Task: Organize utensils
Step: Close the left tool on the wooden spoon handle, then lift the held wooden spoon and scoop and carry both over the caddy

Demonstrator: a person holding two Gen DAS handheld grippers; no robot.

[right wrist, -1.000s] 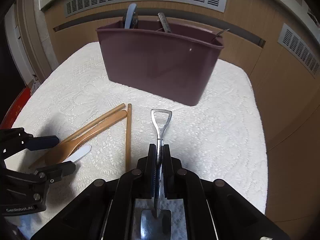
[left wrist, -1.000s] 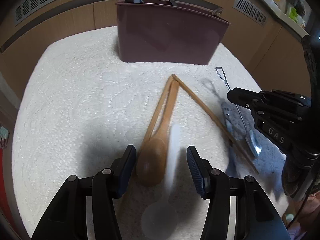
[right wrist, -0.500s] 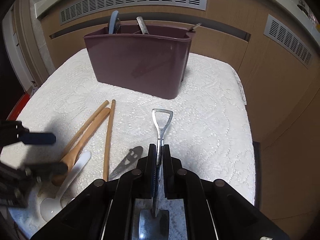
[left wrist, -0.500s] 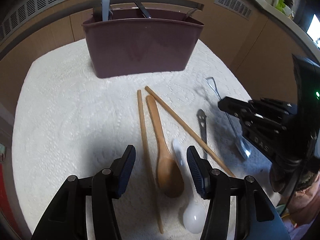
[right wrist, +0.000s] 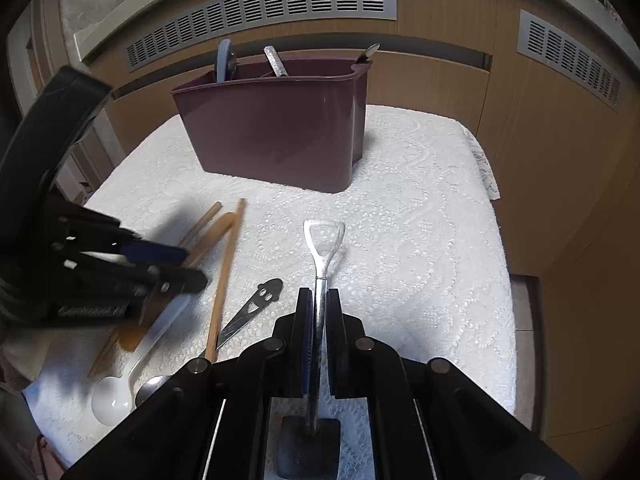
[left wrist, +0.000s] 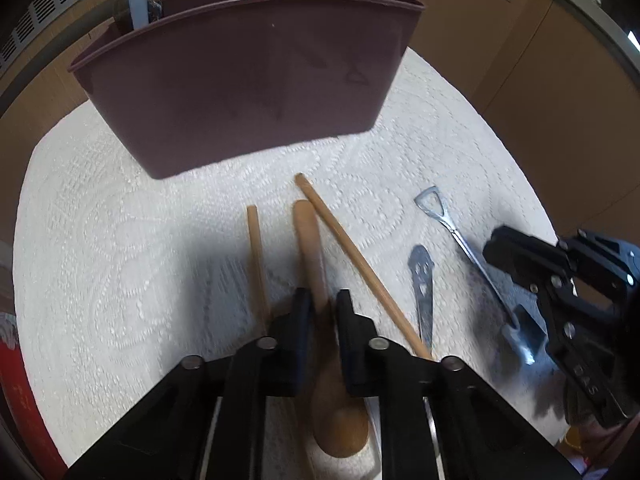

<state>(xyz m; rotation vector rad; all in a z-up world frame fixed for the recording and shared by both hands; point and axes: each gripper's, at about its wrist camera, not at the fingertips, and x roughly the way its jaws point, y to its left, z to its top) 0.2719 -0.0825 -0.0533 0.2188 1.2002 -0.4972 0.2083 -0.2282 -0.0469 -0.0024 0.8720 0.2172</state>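
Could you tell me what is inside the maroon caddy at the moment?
Three handles stick up above the caddy rim: a pale blue one, a speckled metal one and a thin one. Its walls hide everything lower.

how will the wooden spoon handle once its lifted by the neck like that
The wooden spoon looks rigid, so it probably won't flex. The left tongs pinch its narrow neck, so the heavier bowl may swing down. Its smooth, rounded handle could twist between the pads.

**Black grippers, blue pads**

Left gripper: matte black angular fingers, dark blue pads inside, round silver screw heads along the linkage. Right gripper: same black build, blue-lined pads, silver screws, thin white lines down the arms. White lettering on each black gripper body, seen from the opposite camera.
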